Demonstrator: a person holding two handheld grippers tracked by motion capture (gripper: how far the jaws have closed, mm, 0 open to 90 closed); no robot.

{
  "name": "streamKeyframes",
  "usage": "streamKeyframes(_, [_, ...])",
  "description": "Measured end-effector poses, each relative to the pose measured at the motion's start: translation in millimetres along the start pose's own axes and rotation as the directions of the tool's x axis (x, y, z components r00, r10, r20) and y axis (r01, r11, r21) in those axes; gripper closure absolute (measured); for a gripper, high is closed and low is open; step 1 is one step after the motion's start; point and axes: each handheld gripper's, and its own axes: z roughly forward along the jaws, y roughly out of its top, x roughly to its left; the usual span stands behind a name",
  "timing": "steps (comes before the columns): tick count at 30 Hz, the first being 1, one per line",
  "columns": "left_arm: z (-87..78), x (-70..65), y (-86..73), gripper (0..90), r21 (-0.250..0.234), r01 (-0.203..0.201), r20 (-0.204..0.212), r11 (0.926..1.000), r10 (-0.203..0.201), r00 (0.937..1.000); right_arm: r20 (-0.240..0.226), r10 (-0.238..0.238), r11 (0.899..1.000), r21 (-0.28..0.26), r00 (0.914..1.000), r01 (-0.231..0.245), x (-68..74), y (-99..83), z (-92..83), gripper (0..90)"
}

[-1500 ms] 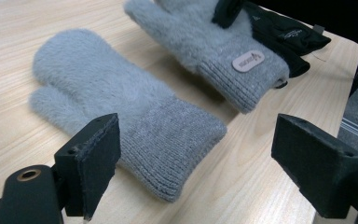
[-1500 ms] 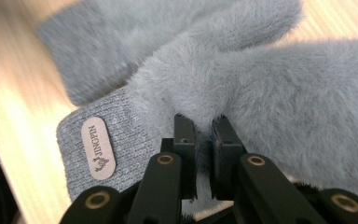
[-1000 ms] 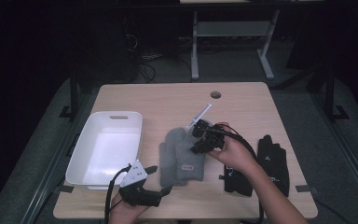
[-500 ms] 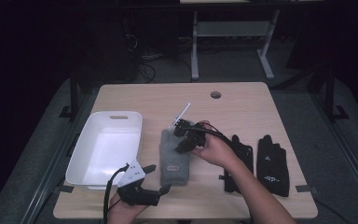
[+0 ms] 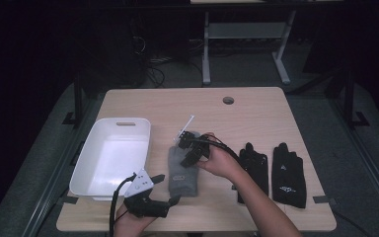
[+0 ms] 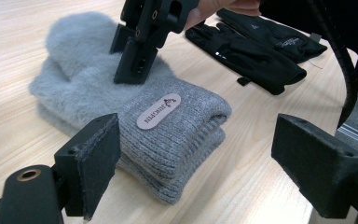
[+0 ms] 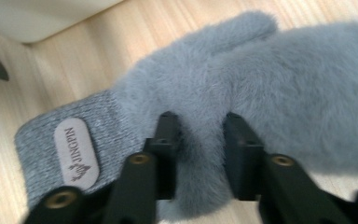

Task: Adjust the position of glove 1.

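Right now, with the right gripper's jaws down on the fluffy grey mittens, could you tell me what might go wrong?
The right gripper, whose jaws have just been opening, straddles only a ridge of fur on the stacked fluffy grey mittens, so closing there might lift just the top one. The open left gripper waits close to the knitted cuffs, which could snag on it.

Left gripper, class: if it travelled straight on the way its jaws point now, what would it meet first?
Most likely the ribbed cuff of the grey mittens, lying directly ahead between the open jaws of the left gripper. The exact gap is hard to judge. The right gripper presses into the fluffy part farther on.
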Motion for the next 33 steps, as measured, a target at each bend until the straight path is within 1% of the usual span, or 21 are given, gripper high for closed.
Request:
streamKeyframes(1, [0.4, -0.4, 0.2, 15.5, 0.008, -0.001, 0.002, 1.0, 0.001, 1.0, -0.011, 0.023, 0.999, -0.039, 0.9997, -0.024, -2.4, -3.6, -4.1, 54.4])
streamKeyframes(2, [0.4, -0.4, 0.2, 15.5, 0.008, -0.001, 0.002, 1.0, 0.001, 1.0, -0.011, 0.023, 0.999, -0.039, 0.9997, -0.024, -2.4, -3.6, -4.1, 54.4])
streamKeyframes(4, [0.9, -0.8, 0.3, 15.4, 0.01, -0.005, 0.003, 0.9999, 0.005, 1.0, -0.008, 0.05, 0.994, -0.093, 0.9987, -0.051, -7.9, -9.8, -13.1, 46.2])
streamKeyframes(7, [1.5, -1.7, 0.2, 15.4, 0.005, -0.007, 0.001, 1.0, 0.007, 1.0, -0.008, 0.121, 0.984, -0.13, 0.9926, -0.121, -17.6, -19.2, -22.1, 39.2])
streamKeyframes(8, [1.5, -1.7, 0.2, 15.4, 0.005, -0.007, 0.001, 1.0, 0.007, 1.0, -0.008, 0.121, 0.984, -0.13, 0.9926, -0.121, -17.6, -19.2, -22.1, 39.2])
streamKeyframes(12, [2.0, -2.5, 0.6, 15.4, 0.007, -0.004, -0.001, 1.0, 0.004, 1.0, -0.026, 0.214, 0.963, -0.163, 0.9766, -0.215, -34.5, -31.5, -27.9, 35.1])
streamKeyframes(13, [2.2, -2.4, 0.8, 15.5, 0.007, -0.007, -0.001, 0.9999, 0.007, 1.0, -0.037, 0.266, 0.945, -0.187, 0.9634, -0.268, -43.2, -35.3, -28.7, 33.5])
streamKeyframes(16, [2.7, -2.6, 1.0, 15.4, 0.012, -0.005, 0.0, 0.9999, 0.005, 1.0, -0.047, 0.308, 0.928, -0.203, 0.9502, -0.311, -51.8, -36.0, -26.8, 31.5])
streamKeyframes(17, [2.9, -2.6, 0.9, 15.4, 0.013, -0.004, 0.0, 0.9999, 0.004, 1.0, -0.047, 0.308, 0.928, -0.203, 0.9502, -0.311, -51.8, -36.0, -26.8, 31.5])
streamKeyframes(18, [3.0, -2.4, 1.0, 15.4, 0.013, -0.007, 0.002, 0.9999, 0.007, 1.0, -0.053, 0.326, 0.922, -0.204, 0.9439, -0.33, -54.5, -35.6, -25.3, 31.1])
streamKeyframes(19, [2.9, -2.4, 1.0, 15.5, 0.013, -0.007, 0.002, 0.9999, 0.007, 1.0, -0.066, 0.356, 0.907, -0.215, 0.932, -0.362, -60.8, -34.5, -20.9, 31.1])
streamKeyframes(21, [3.1, -2.4, 1.0, 15.4, 0.012, -0.005, 0.003, 0.9999, 0.005, 1.0, -0.07, 0.363, 0.903, -0.22, 0.9291, -0.369, -63.0, -34.1, -18.8, 30.9])
streamKeyframes(22, [3.3, -2.5, 1.0, 15.4, 0.012, -0.005, 0.004, 0.9999, 0.005, 1.0, -0.072, 0.392, 0.891, -0.217, 0.917, -0.398, -66.7, -32.0, -13.6, 30.6])
streamKeyframes(25, [3.9, -3.1, 1.3, 15.4, 0.009, -0.007, 0.006, 0.9999, 0.007, 1.0, -0.051, 0.409, 0.889, -0.202, 0.911, -0.411, -69.0, -29.2, -7.3, 30.2])
streamKeyframes(27, [3.5, -3.5, 1.5, 15.5, 0.011, -0.01, 0.006, 0.9999, 0.01, 0.9999, -0.035, 0.431, 0.883, -0.19, 0.9017, -0.429, -71.5, -25.7, 2.0, 30.5])
streamKeyframes(28, [3.4, -3.8, 1.5, 15.5, 0.01, -0.009, 0.007, 0.9999, 0.009, 0.9999, -0.035, 0.431, 0.883, -0.19, 0.9017, -0.429, -71.5, -25.7, 2.0, 30.5])
streamKeyframes(29, [3.4, -4.0, 1.6, 15.5, 0.009, -0.009, 0.007, 0.9999, 0.009, 0.9999, -0.045, 0.441, 0.878, -0.187, 0.8964, -0.441, -72.7, -25.0, 4.8, 30.5])
streamKeyframes(30, [3.5, -4.0, 1.7, 15.4, 0.009, -0.008, 0.008, 0.9999, 0.008, 0.9999, -0.074, 0.466, 0.861, -0.191, 0.8817, -0.471, -76.0, -24.4, 9.3, 30.4])
streamKeyframes(31, [3.5, -4.0, 1.8, 15.4, 0.01, -0.009, 0.008, 0.9999, 0.009, 0.9999, -0.074, 0.466, 0.861, -0.191, 0.8817, -0.471, -76.0, -24.4, 9.3, 30.4])
streamKeyframes(32, [3.9, -4.1, 1.9, 15.4, 0.009, -0.012, 0.009, 0.9999, 0.012, 0.9999, -0.101, 0.482, 0.848, -0.197, 0.8705, -0.492, -79.5, -25.0, 12.4, 30.4])
streamKeyframes(33, [3.9, -4.1, 1.9, 15.5, 0.009, -0.012, 0.009, 0.9999, 0.012, 0.9999, -0.101, 0.482, 0.848, -0.197, 0.8705, -0.492, -79.5, -25.0, 12.4, 30.4])
